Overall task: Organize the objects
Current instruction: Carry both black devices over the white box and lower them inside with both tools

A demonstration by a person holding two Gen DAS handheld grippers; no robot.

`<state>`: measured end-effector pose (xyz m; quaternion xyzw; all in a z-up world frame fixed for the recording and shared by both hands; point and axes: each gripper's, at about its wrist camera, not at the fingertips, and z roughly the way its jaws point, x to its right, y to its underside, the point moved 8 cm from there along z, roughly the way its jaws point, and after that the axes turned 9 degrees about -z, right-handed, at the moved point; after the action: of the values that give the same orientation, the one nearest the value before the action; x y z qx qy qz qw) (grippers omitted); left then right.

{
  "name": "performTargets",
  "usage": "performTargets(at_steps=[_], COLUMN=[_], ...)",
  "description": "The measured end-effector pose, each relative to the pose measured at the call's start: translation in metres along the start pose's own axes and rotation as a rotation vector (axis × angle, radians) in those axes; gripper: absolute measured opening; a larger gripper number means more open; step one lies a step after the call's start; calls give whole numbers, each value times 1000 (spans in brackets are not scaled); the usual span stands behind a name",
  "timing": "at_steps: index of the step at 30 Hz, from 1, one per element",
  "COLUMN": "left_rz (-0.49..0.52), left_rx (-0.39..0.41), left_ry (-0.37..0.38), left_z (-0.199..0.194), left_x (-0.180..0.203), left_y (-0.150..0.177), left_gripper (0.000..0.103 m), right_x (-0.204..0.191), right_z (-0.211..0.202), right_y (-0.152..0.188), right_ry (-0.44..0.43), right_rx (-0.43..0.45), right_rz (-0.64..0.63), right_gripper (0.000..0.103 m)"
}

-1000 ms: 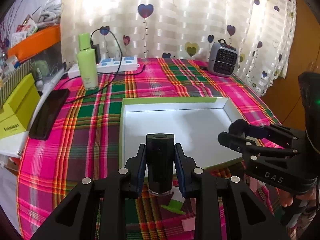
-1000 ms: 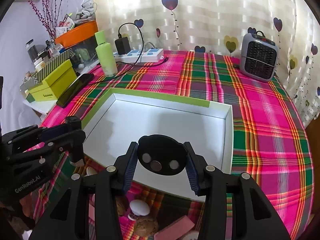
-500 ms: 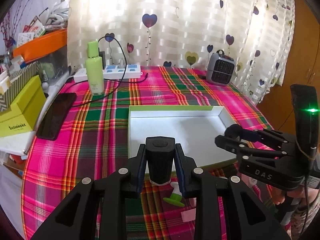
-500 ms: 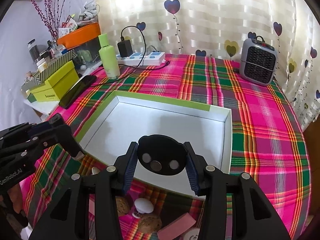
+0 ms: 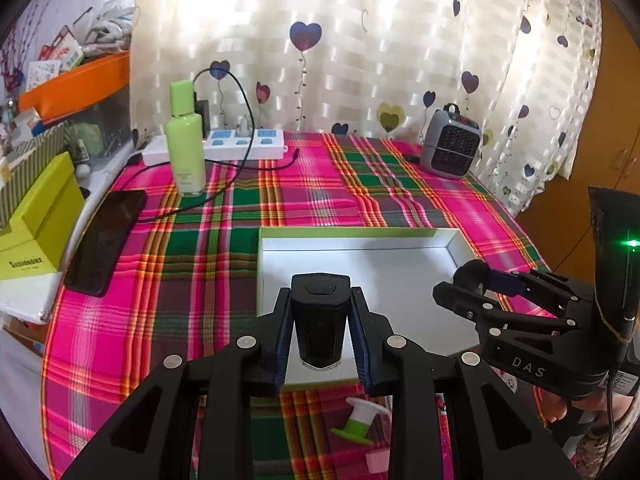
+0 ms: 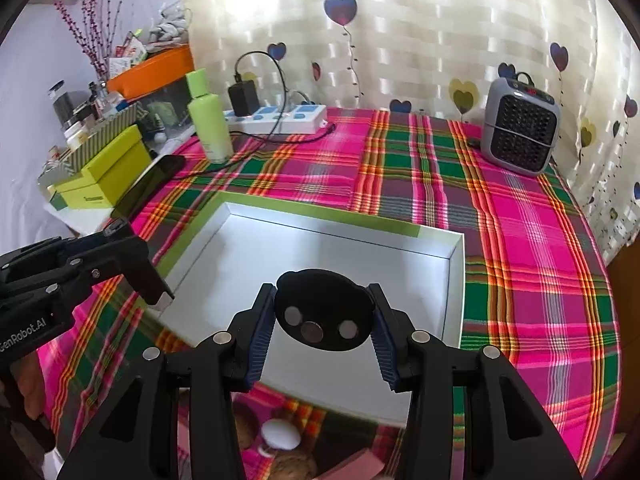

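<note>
Left wrist view, left to right: lime-green cardboard box [image 5: 38,224] off the worktop's edge; black phone [image 5: 105,240] lying flat; pale green plastic bottle [image 5: 185,140] standing upright; white power strip with blue sockets [image 5: 236,148] behind it. Centre: left gripper [image 5: 320,334], its fingers [image 5: 283,336] pressed on both sides of a black faceted plastic bottle [image 5: 319,316], held upright above the near edge of the shallow white tray with green rim [image 5: 352,234]. Below the fingers, on the pink-and-green plaid cloth [image 5: 208,248]: a small white spool with green base [image 5: 358,420], tipped over, seen only here. Right: grey mini heater [image 5: 450,148] at the far edge.

Right wrist view, left to right: the left gripper from its side, the bottle's base just over the tray's left rim. Centre: right gripper [image 6: 324,324], fingers [image 6: 262,332] about half open, clamped on a black round disc with three metal studs [image 6: 325,316], held over the tray's near part. Below, seen only here: a white rounded object [image 6: 280,434], a brown object and a pink block [image 6: 356,466] on the cloth beside the tray's near wall.
</note>
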<state>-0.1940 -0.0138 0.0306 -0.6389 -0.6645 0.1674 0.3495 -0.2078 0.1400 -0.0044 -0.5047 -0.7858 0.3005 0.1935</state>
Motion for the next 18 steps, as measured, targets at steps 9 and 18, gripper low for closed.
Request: performTargets(at_steps=[9, 18], left_rz=[17, 37], left_rx=[-48, -92], left_ry=[-8, -27], left_z=[32, 61], left_x=[5, 8], left_y=[-7, -14], left_gripper=[25, 25], right_x=[13, 19], right_z=[22, 41], right_y=[-6, -14], right_ry=[-1, 2], right_rx=[-43, -77], right_rz=[5, -17], right_gripper=[46, 46])
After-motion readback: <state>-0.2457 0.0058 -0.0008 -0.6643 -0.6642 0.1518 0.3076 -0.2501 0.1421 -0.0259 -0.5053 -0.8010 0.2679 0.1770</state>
